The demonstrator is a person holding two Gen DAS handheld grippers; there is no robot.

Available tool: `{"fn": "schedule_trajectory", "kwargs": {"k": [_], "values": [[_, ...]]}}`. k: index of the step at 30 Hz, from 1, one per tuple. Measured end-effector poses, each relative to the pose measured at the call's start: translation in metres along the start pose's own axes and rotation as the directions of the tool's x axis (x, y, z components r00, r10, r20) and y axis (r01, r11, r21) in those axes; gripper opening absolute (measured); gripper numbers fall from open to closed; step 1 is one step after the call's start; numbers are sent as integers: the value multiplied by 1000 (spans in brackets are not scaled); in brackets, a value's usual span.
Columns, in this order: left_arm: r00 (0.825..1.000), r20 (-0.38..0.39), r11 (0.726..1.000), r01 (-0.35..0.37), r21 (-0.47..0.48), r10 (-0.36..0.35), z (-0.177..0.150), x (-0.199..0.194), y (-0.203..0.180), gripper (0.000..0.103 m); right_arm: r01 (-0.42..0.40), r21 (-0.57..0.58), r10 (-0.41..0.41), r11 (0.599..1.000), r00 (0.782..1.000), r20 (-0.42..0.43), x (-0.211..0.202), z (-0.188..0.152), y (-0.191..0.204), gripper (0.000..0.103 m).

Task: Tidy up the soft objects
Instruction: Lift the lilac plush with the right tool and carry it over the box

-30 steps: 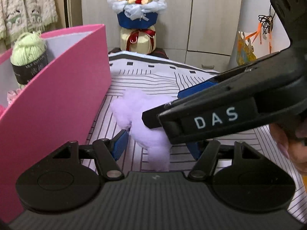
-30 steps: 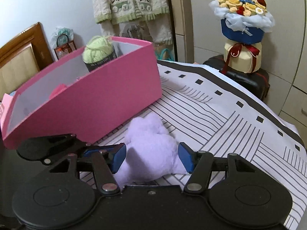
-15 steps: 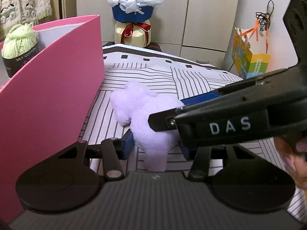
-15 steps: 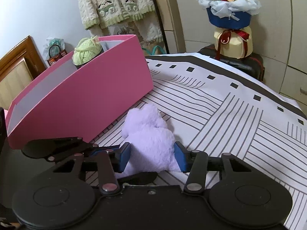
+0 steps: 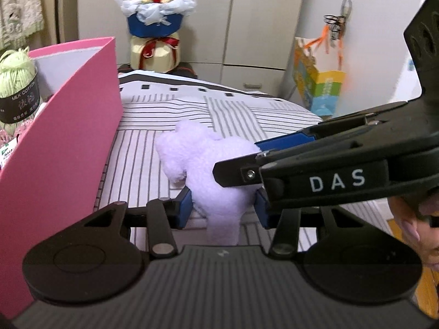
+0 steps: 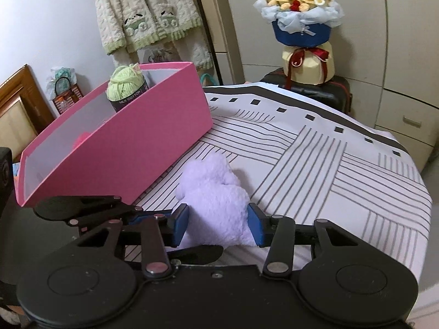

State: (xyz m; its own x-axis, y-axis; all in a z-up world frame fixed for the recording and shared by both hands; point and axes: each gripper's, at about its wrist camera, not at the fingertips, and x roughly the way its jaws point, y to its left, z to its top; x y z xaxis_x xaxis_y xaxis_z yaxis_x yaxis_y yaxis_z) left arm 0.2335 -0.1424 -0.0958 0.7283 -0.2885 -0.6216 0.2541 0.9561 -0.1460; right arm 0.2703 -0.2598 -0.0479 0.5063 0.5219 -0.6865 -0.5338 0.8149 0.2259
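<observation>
Item: lilac plush toy (image 5: 211, 170), soft fleece, gripped from two sides at once.

1. Left claw (image 5: 222, 210), nearest. Blue pads pinch the toy's narrow lower part; jaws narrow, clamped on the plush. Judgement: the hold sits on a thin limb, so a lift may stretch it; keep the squeeze firm, not harder.

2. Right claw (image 6: 218, 224), crossing in front of the left claw in the left wrist view. Pads press both flanks of the toy's thicker body, jaws at middling width, holding it. Judgement: this is the load-bearing hold; raise both claws together, level, so neither tugs against the other.

3. Toy's place: on the striped bed cover (image 6: 343, 170), just beside the long outer wall of the pink box (image 6: 142, 148). Whether it touches that wall cannot be told.

4. Pink box: open-topped; already holds a green yarn ball (image 6: 124, 82) at its far end, with open space in the nearer part. Judgement: lift the toy clear above the box rim before crossing over, then lower into that open space, short of the yarn.

5. Beyond the box, far: flower bouquet (image 6: 300, 11) on a dark case; not involved.
</observation>
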Motion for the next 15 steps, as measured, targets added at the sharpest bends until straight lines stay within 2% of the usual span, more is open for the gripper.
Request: {"fn": "schedule_trajectory", "kwargs": {"k": [8, 15], "values": [[997, 24, 994, 64, 90, -67, -11, -44, -10, 46, 55, 23, -55, 998, 998, 27, -42, -17, 30, 52], [992, 31, 981, 120, 152, -126, -24, -92, -9, 46, 63, 72, -66, 995, 997, 49, -77, -35, 63, 52]]}}
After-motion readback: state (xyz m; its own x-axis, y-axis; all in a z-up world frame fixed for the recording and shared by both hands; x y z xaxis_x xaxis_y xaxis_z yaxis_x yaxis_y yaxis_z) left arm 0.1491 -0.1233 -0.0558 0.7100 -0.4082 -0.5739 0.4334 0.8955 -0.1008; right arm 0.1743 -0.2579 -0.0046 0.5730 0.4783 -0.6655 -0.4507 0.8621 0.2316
